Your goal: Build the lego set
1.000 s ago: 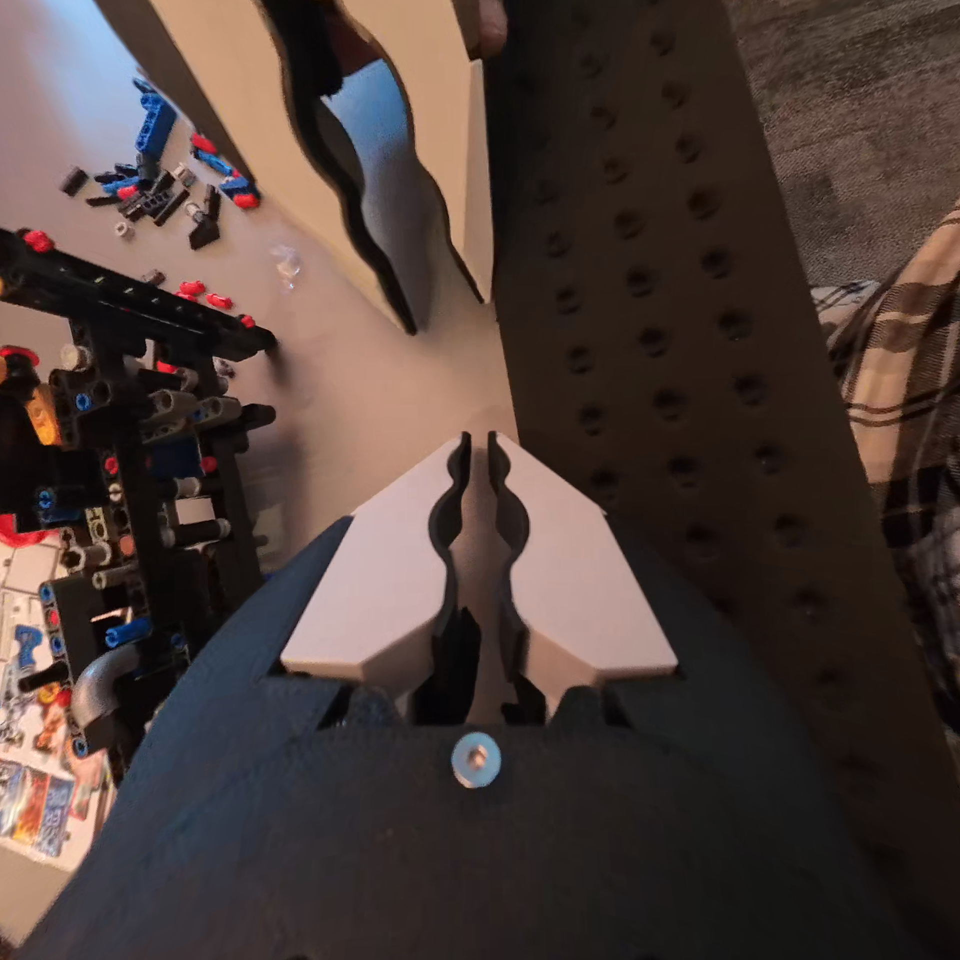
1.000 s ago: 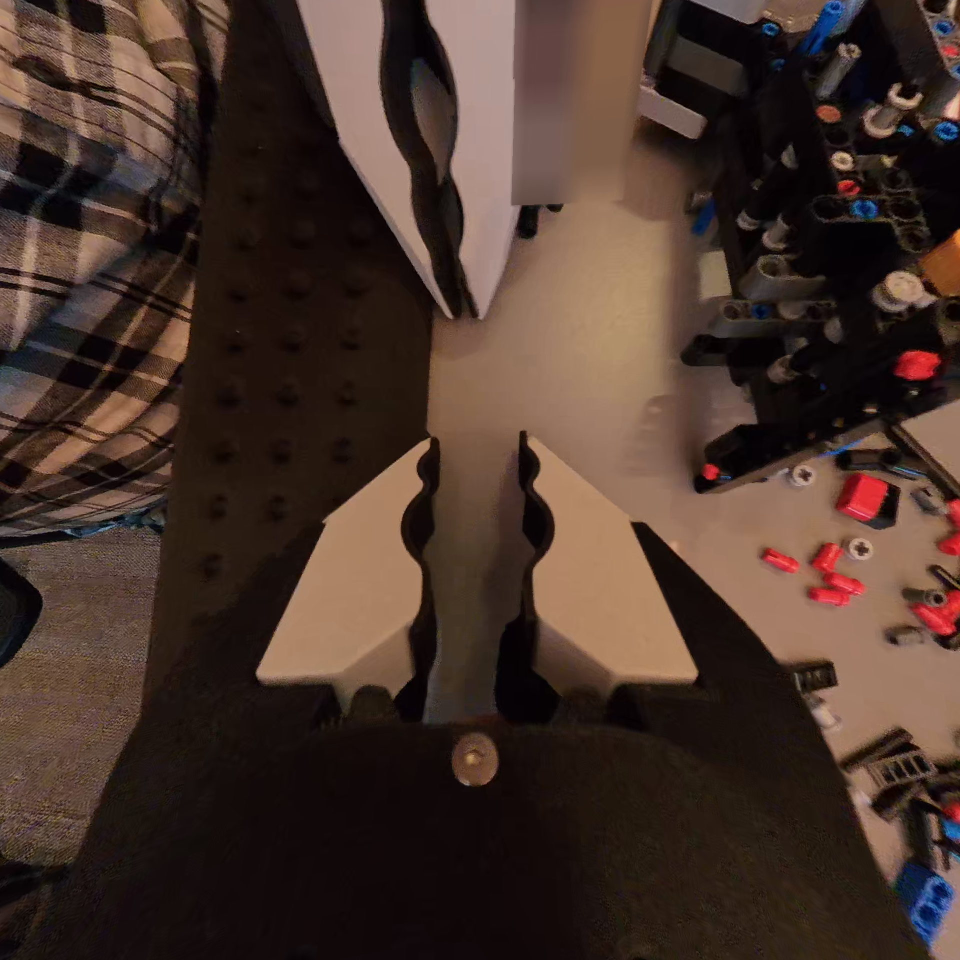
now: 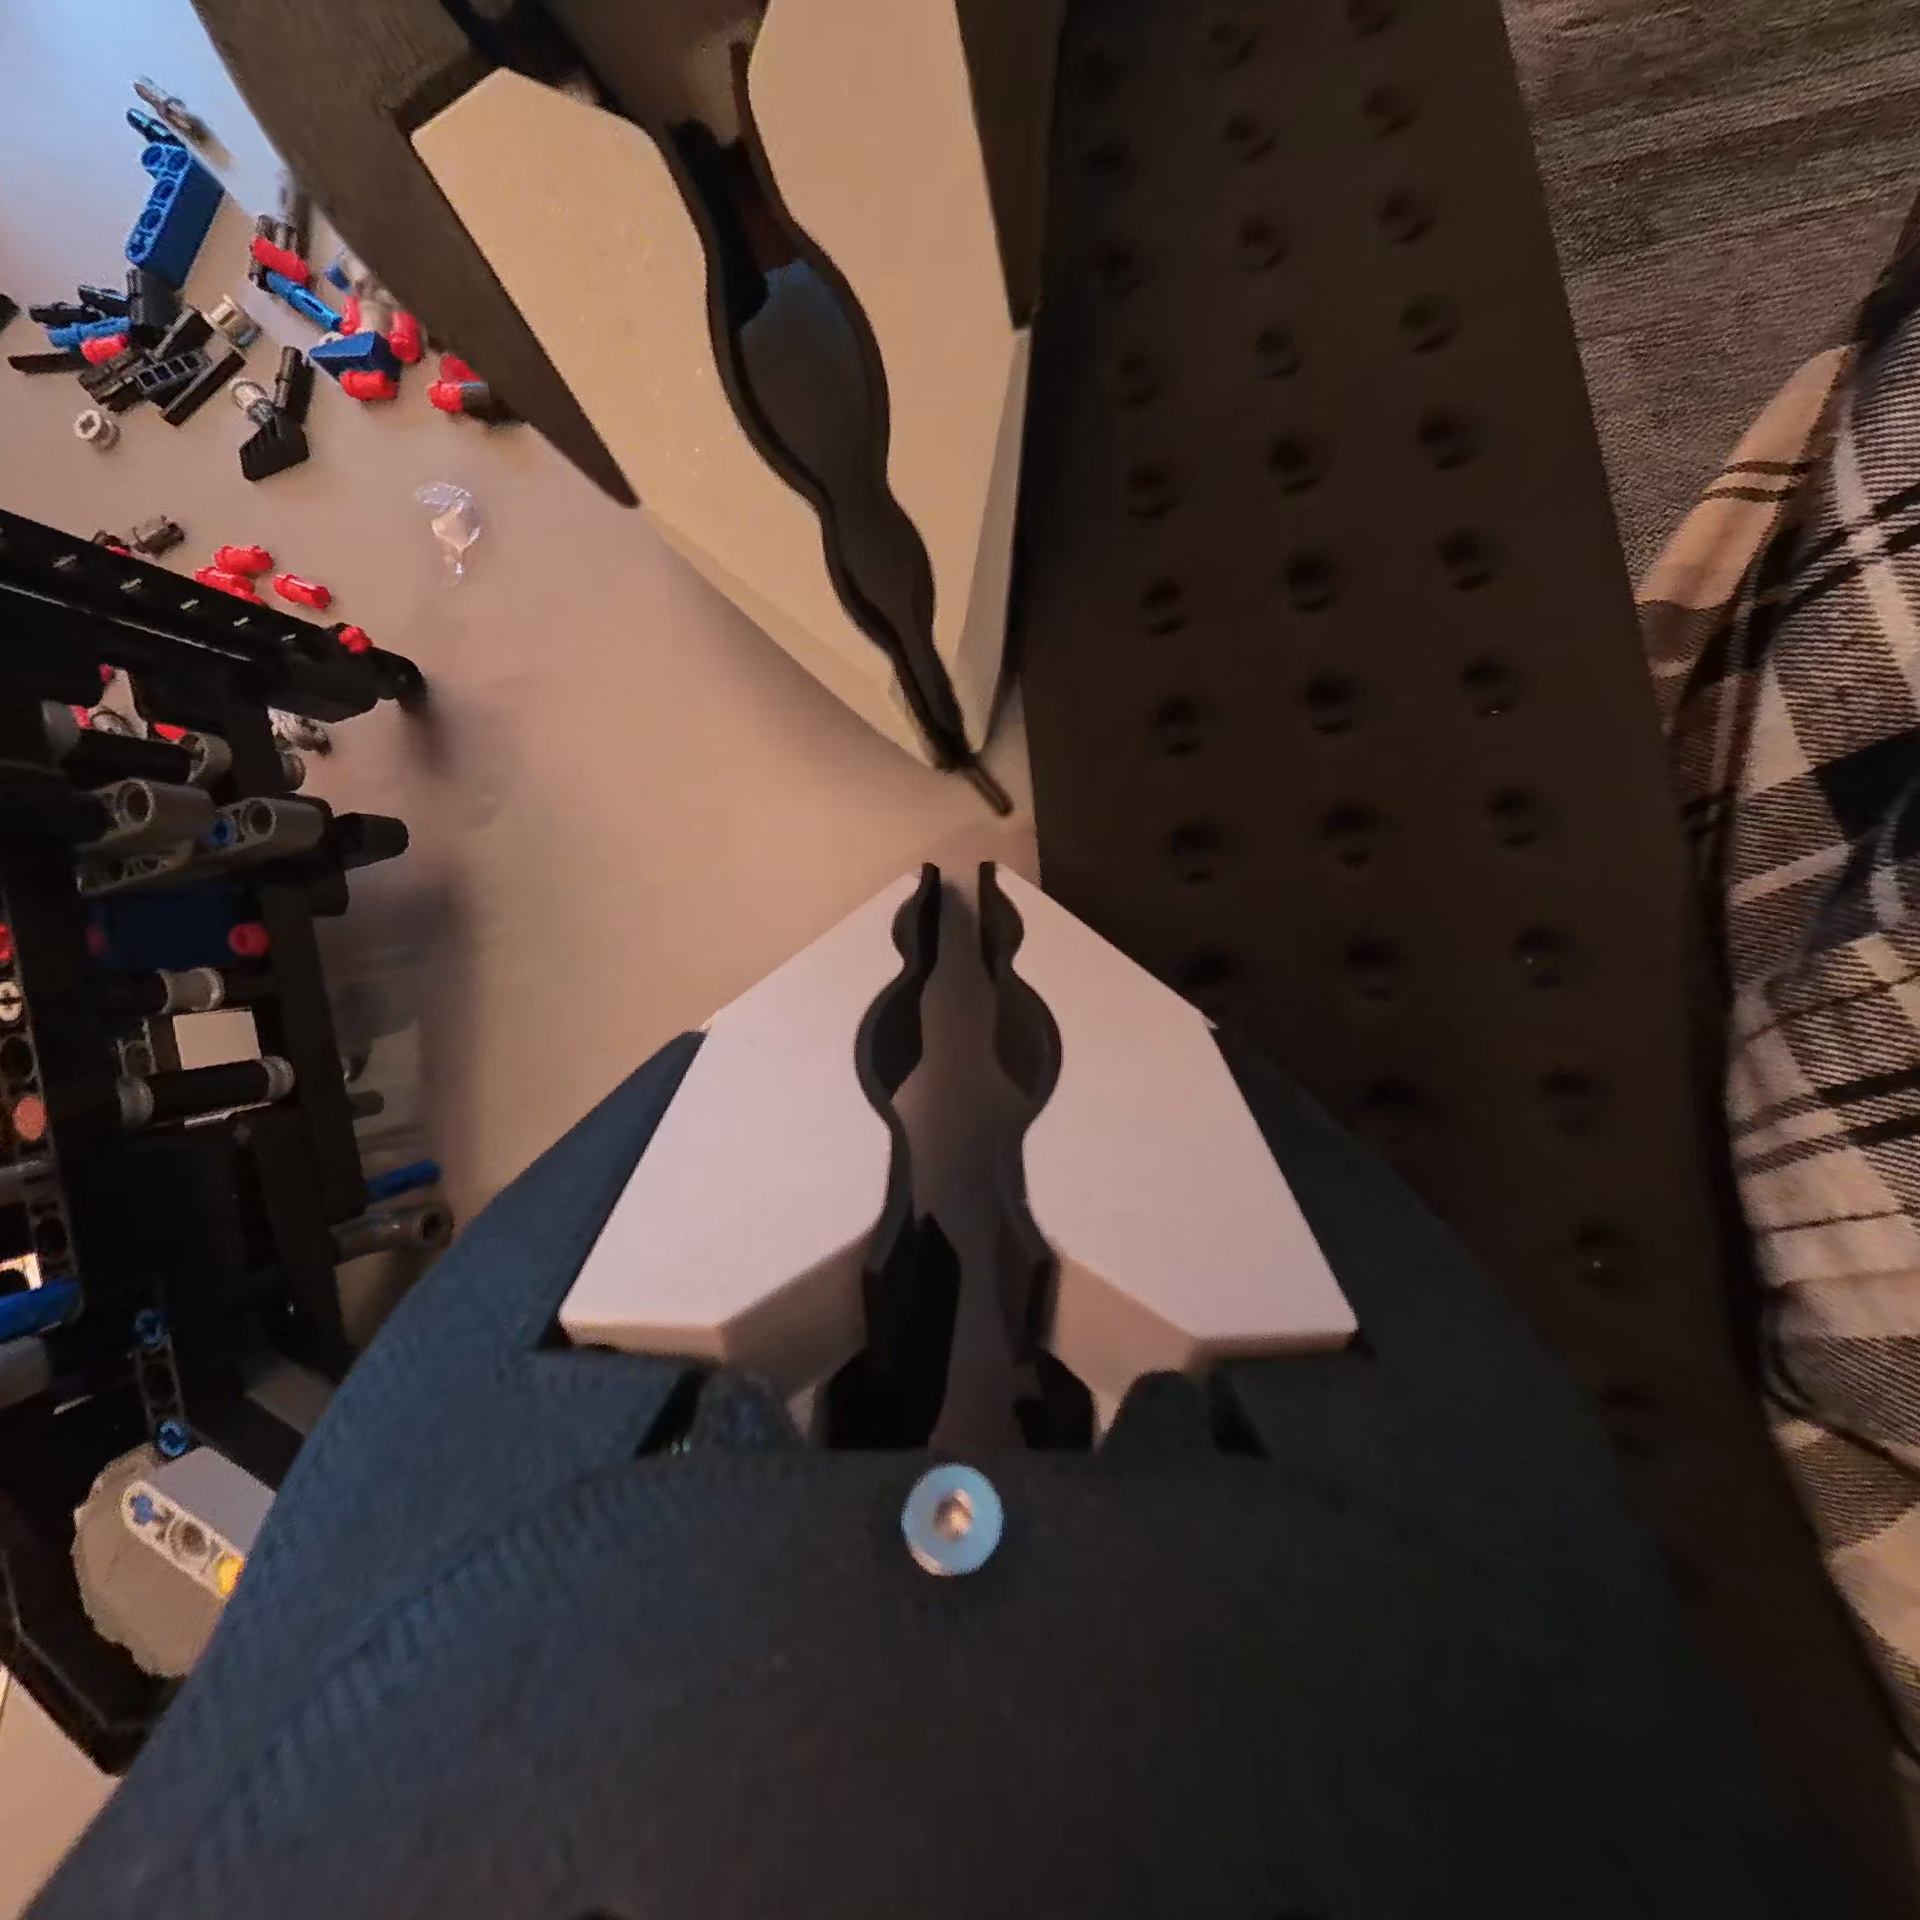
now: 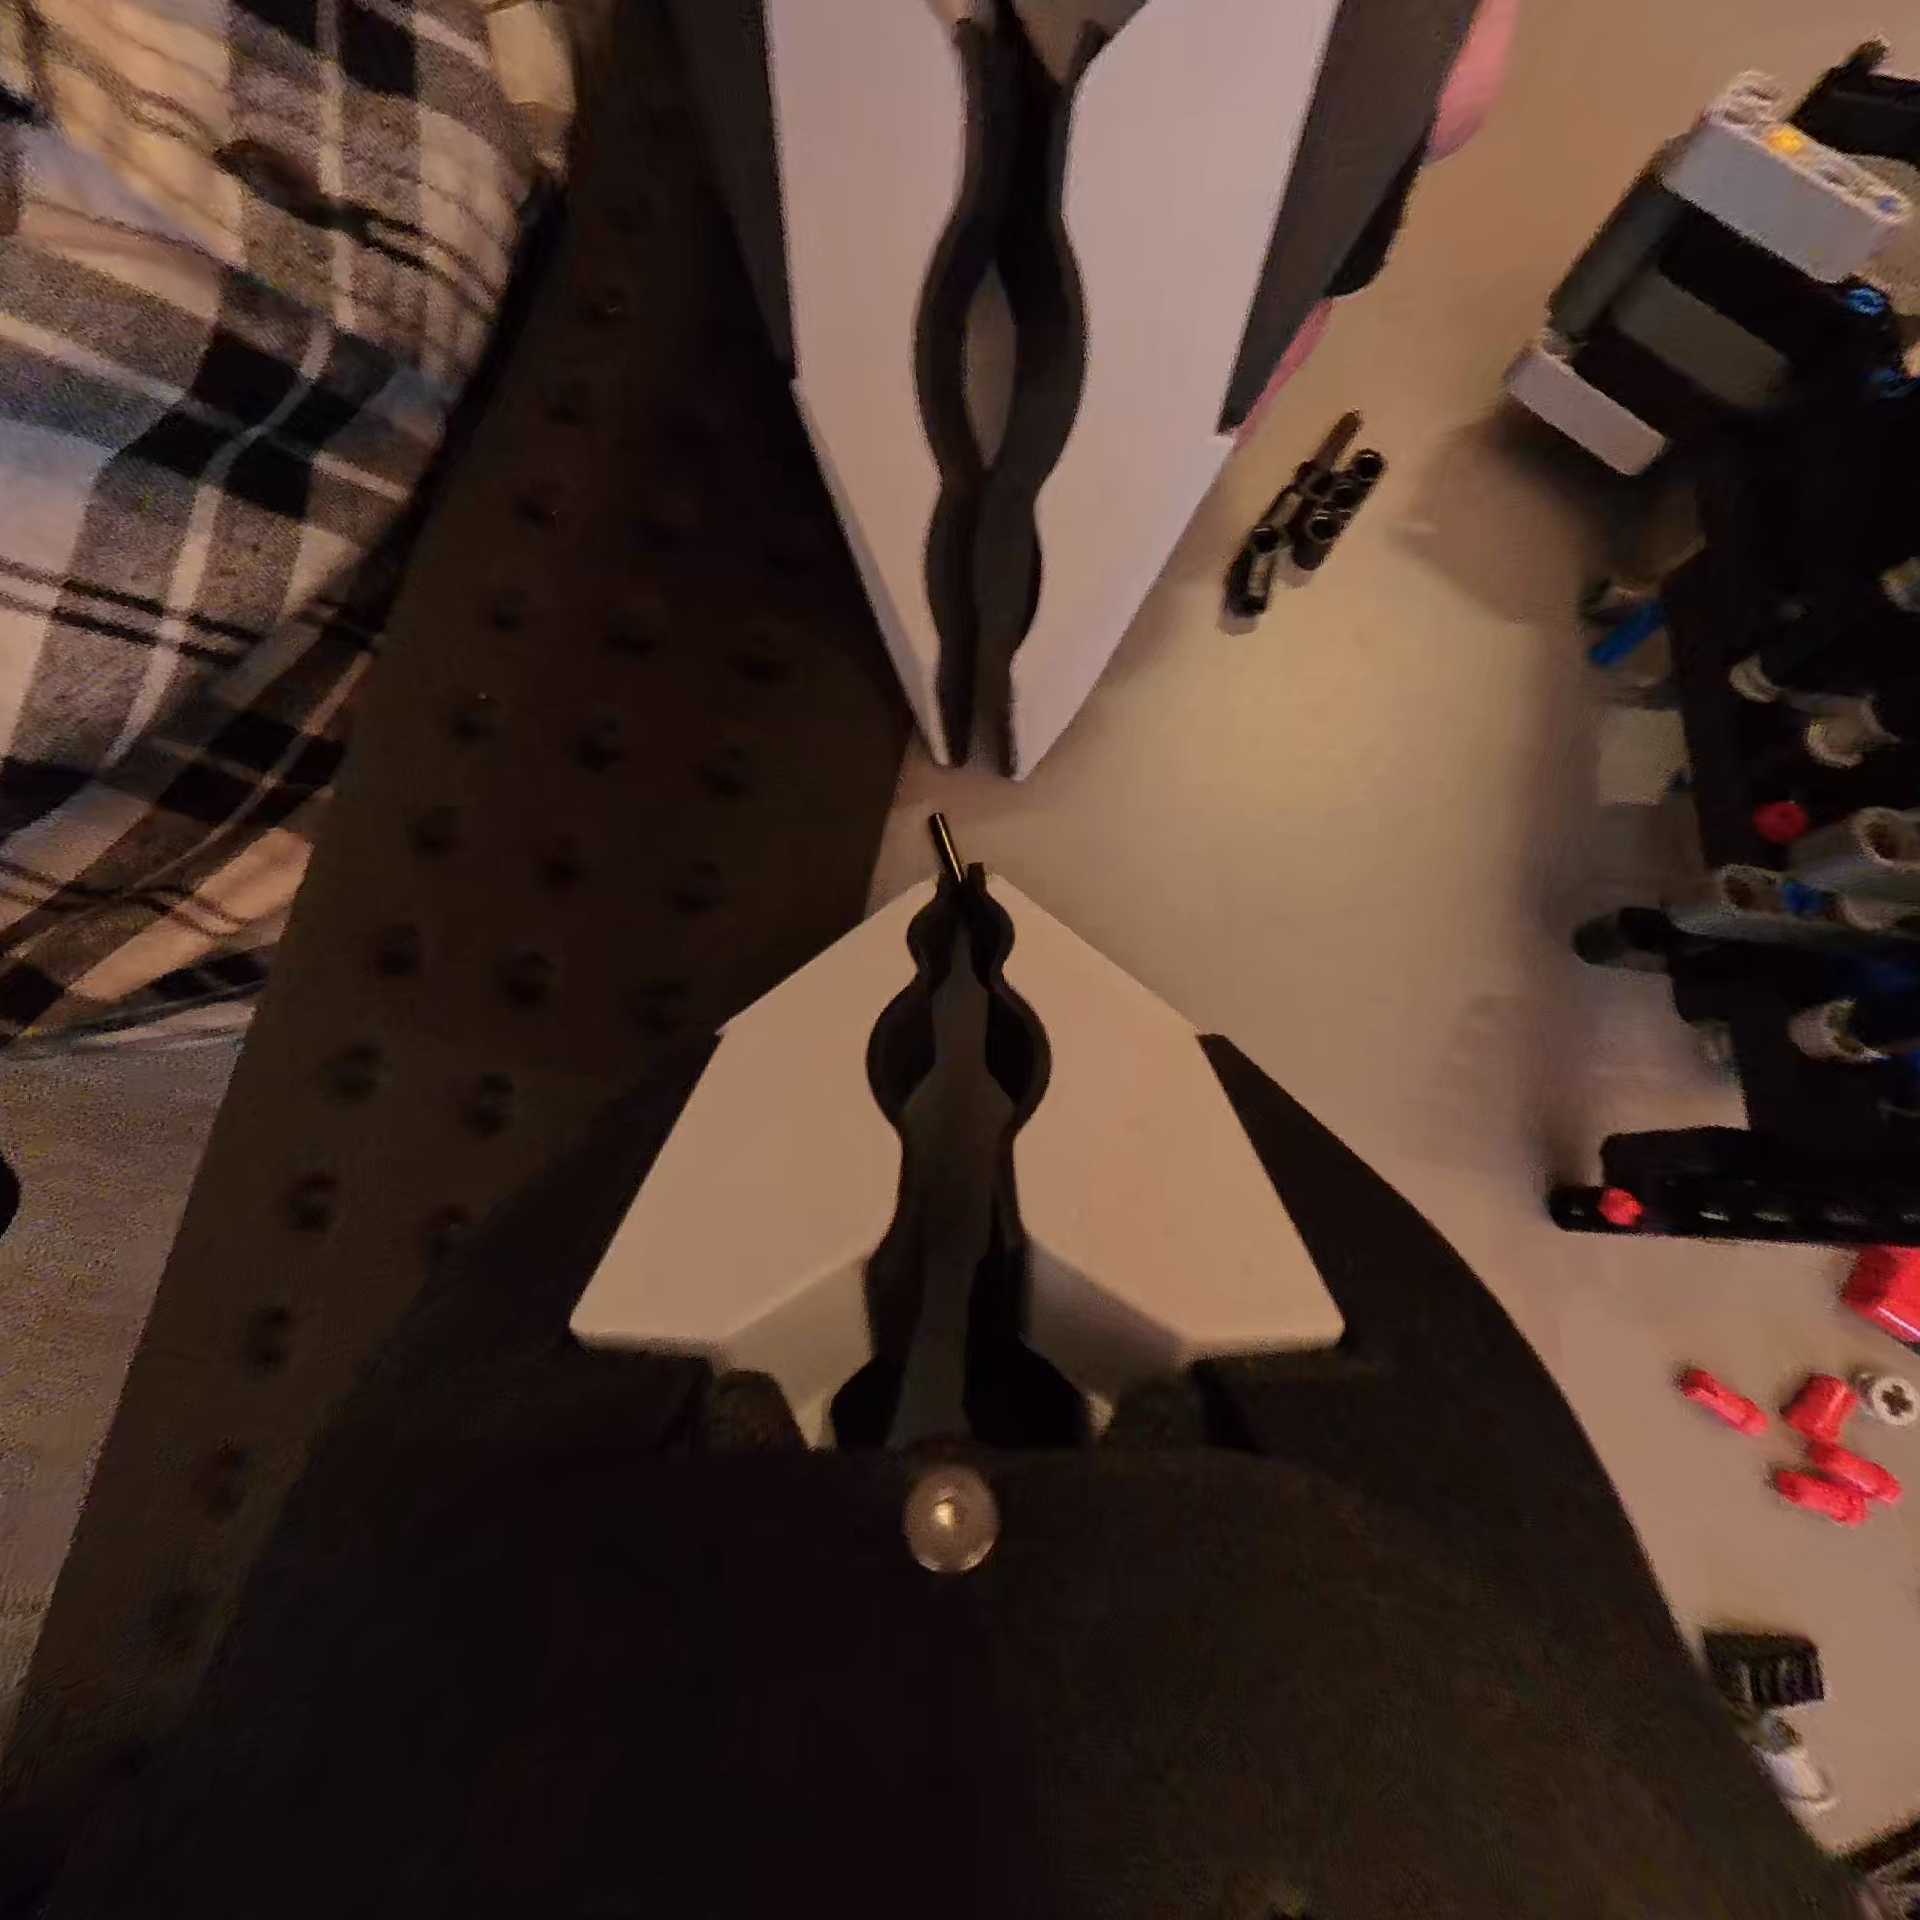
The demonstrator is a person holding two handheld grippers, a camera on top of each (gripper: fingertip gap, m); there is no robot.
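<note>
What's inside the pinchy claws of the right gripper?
A thin black rod sticks out from the right gripper's closed tips. Only its short end shows; the rest is hidden between the fingers, so its length can't be told.

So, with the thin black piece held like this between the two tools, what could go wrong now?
1. The right gripper pinches the thin black pin only at its jaws' very tips, so it may slip or twist out.
2. The left gripper faces it nearly tip to tip with a narrow gap, so a handover could miss.
3. If dropped near the dark studded strip, the pin would be hard to see.
</note>
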